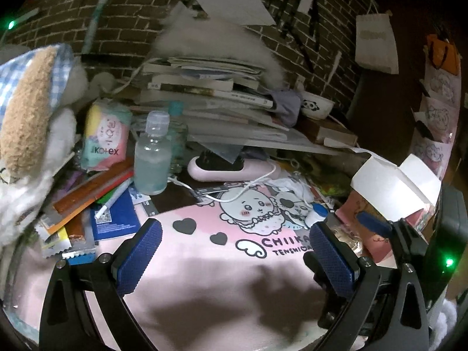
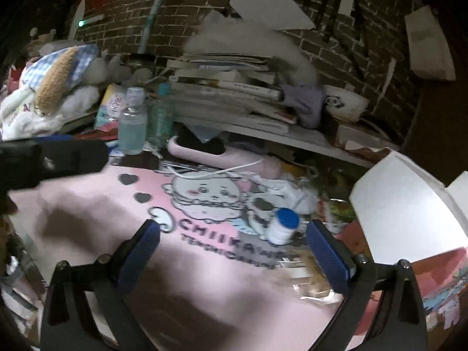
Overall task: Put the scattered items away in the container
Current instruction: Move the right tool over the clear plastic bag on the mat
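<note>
A pink cartoon mat [image 1: 204, 251] covers the desk. A small white bottle with a blue cap [image 2: 282, 225] lies on it, just ahead of my right gripper [image 2: 234, 257], which is open with nothing in it. The same bottle [image 1: 316, 215] shows right of centre in the left wrist view. My left gripper [image 1: 237, 259] is open over bare mat. A pink box with raised white flaps [image 2: 403, 204] stands at the right; it appears in the left wrist view too [image 1: 392, 184]. A clear bottle [image 1: 152, 158] stands at the back left beside a Kotex pack [image 1: 105, 137].
A pink power strip [image 1: 228, 171] with a white cable [image 1: 248, 185] lies behind the mat. Stacked books [image 1: 210, 93] and a panda bowl [image 1: 317, 105] sit against the brick wall. Plush toys [image 1: 29, 111], pens and packets crowd the left. Crinkled clear wrapping [image 2: 307, 275] lies by the right finger.
</note>
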Tool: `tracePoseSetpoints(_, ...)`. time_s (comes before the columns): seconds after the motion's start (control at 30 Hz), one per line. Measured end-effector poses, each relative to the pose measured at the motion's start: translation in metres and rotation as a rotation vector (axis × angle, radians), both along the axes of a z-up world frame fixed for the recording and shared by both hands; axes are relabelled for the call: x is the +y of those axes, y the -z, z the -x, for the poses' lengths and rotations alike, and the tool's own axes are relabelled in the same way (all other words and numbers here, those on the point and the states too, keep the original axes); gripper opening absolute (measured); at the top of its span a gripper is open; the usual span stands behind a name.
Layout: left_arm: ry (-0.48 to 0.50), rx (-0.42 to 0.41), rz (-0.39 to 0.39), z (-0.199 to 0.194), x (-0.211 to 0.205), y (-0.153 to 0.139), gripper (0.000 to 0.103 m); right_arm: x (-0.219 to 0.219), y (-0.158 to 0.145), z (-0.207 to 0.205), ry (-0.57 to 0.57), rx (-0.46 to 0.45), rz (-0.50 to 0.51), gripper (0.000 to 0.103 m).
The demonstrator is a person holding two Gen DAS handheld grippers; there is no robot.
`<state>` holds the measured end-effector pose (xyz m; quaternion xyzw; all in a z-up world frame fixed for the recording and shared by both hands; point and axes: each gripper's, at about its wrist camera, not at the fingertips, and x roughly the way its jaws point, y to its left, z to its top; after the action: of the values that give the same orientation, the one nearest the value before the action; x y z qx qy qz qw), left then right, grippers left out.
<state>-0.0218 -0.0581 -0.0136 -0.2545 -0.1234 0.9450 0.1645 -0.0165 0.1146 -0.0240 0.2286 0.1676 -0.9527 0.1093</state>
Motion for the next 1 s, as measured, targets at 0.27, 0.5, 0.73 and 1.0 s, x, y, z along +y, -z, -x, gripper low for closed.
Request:
tracePoseSetpoints(0.27,0.012,0.015,-0.027,0.0,-0.008,0.003,0.101,-0.039,0.008,-0.006,-0.097,0.023,-0.084,0.1)
tracePoseSetpoints(0.5,-0.001,0.003,-0.026,0.003,-0.012,0.006,0.101,0.003,-0.023,0.05,0.051,-0.051,0.037,0.1)
tracePoseSetpoints(0.73,0.022,-0.008,-0.028,0.009,-0.004,0.01,0.101,0.034,-0.01,0.054,0.105,-0.163,-0.006,0.1)
tracePoseSetpoints(1.0,0.038,-0.022,-0.03,0.011,0.001,0.015,0.101,0.054,0.028,0.06,0.151,-0.309,0.072,0.1)
